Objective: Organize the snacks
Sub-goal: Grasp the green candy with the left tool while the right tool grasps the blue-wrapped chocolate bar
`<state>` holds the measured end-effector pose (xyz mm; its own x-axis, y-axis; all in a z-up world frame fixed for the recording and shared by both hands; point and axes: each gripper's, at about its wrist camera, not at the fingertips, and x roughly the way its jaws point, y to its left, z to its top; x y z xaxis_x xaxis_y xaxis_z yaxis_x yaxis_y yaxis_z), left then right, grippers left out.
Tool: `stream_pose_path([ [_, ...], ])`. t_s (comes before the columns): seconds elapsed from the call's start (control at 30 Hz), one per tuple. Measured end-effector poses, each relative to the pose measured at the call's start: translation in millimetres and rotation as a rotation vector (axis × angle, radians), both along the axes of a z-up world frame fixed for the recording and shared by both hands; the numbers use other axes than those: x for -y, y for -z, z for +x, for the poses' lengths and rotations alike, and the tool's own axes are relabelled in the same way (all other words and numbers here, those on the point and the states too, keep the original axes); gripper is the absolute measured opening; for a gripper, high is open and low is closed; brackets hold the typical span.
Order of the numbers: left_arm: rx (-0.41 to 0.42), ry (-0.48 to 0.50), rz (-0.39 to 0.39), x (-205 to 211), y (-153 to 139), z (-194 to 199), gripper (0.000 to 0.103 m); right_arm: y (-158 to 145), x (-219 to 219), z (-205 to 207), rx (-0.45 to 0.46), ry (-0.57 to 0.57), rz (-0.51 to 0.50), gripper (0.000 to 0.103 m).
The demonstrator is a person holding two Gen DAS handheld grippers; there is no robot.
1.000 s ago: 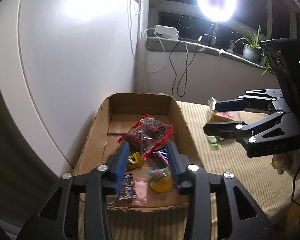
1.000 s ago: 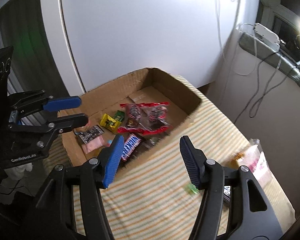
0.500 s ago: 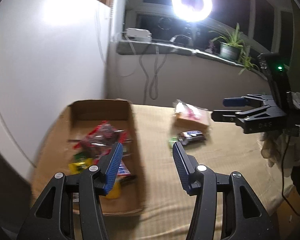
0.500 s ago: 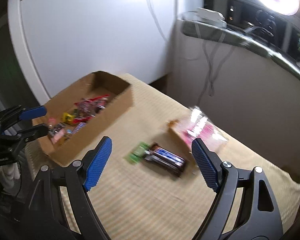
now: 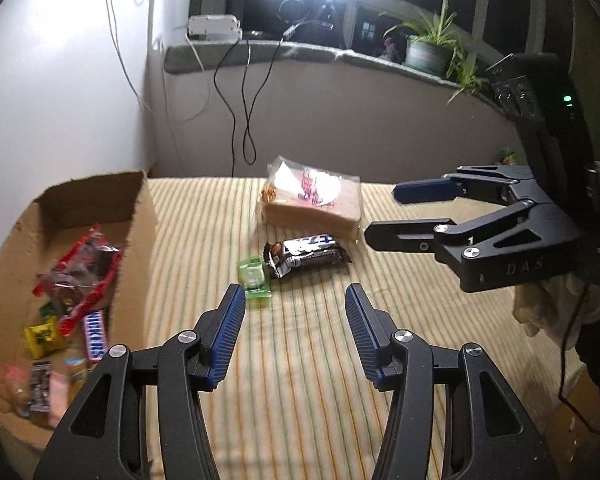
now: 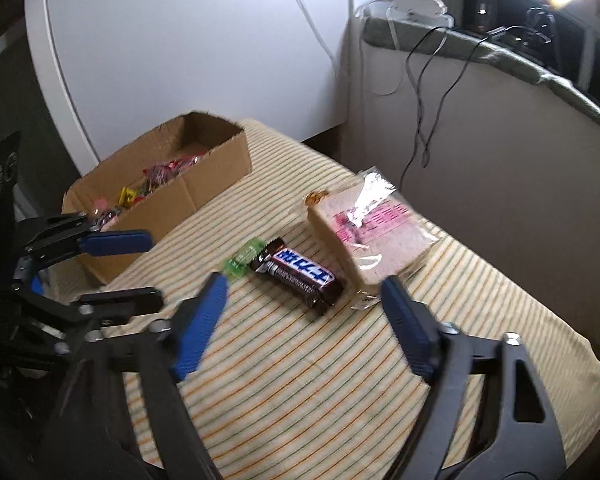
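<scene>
Hovering grippers: the left gripper (image 5: pixel 295 334) hangs released and empty on the near side of the chocolate bar (image 5: pixel 306 254); the right gripper (image 6: pixel 304 316) is closing, nothing between its jaws yet.
Box (image 6: pixel 204 184): left of the bar, already holding sweets; a careless swing could knock its near wall.
Sandwich pack (image 5: pixel 312 206): just behind the bar, soft, slippery wrap; a late pinch may snag it.
Chocolate bar: loose on the striped cloth; its glossy wrapper could skid away.
Green sweet (image 5: pixel 254 278): touching the bar's left end; likely nudged aside or dragged along.
</scene>
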<state>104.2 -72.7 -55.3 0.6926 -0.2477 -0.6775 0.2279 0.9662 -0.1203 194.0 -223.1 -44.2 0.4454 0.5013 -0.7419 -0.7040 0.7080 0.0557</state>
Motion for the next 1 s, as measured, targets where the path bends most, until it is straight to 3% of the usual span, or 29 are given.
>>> stream_pose_path([
  [0.03,-0.008,-0.005,-0.002,0,4,3,0.051,5,-3,2,-0.009,-0.014,-0.010,0.056],
  [0.33,-0.075,-0.061,0.030,-1,27,30,0.036,38,-36,27,-0.031,-0.118,-0.081,0.042],
  [1.0,-0.117,-0.061,0.034,-4,43,48,0.032,55,-57,53,-0.111,-0.158,-0.100,0.041],
])
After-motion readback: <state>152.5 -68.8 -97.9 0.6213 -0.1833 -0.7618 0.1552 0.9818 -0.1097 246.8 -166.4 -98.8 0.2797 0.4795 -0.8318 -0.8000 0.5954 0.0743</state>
